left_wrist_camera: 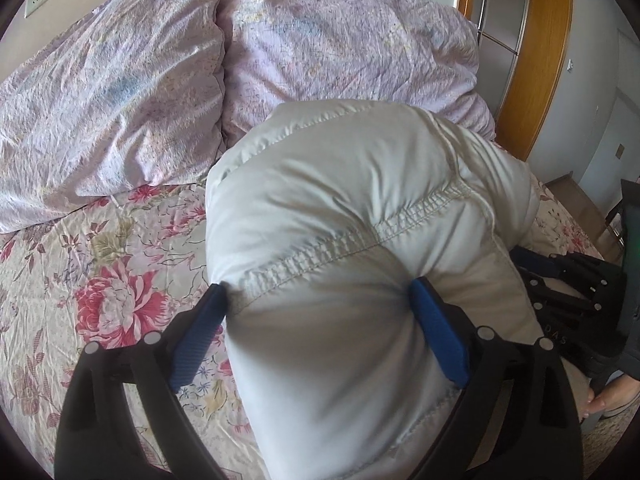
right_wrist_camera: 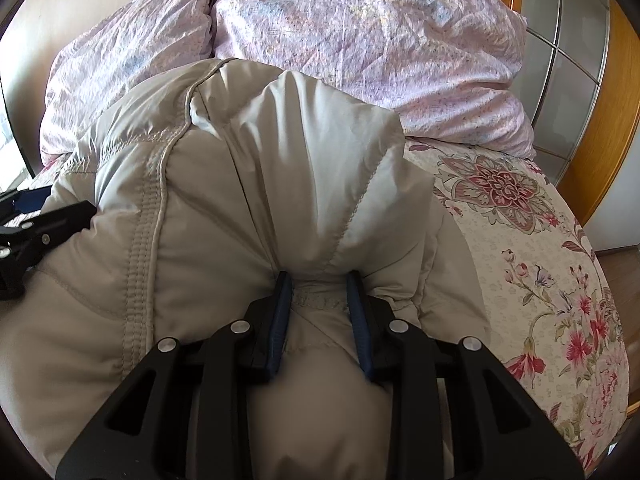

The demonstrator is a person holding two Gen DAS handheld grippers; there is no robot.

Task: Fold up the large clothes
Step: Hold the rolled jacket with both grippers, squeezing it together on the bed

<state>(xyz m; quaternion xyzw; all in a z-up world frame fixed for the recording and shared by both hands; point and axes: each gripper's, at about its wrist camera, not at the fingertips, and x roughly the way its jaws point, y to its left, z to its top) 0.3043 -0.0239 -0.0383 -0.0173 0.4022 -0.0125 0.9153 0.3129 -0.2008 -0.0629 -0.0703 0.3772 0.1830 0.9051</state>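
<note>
A puffy pale grey-beige down jacket [left_wrist_camera: 352,200] lies bunched on the flowered bed; it also fills the right wrist view [right_wrist_camera: 224,184]. My left gripper [left_wrist_camera: 316,292] has its blue pads wide apart with a thick bulge of the jacket between them, pressing into both sides. My right gripper [right_wrist_camera: 316,280] has its pads closer together, pinching a gathered fold of the jacket. The right gripper shows at the right edge of the left wrist view [left_wrist_camera: 568,280]; the left gripper shows at the left edge of the right wrist view [right_wrist_camera: 36,224].
A flowered bedsheet [left_wrist_camera: 100,280] covers the bed. A crumpled lilac duvet and pillow [left_wrist_camera: 160,60] lie at the head, also in the right wrist view [right_wrist_camera: 360,32]. A wooden-framed wardrobe [left_wrist_camera: 532,60] stands to the right. A wall socket [left_wrist_camera: 36,4] is at upper left.
</note>
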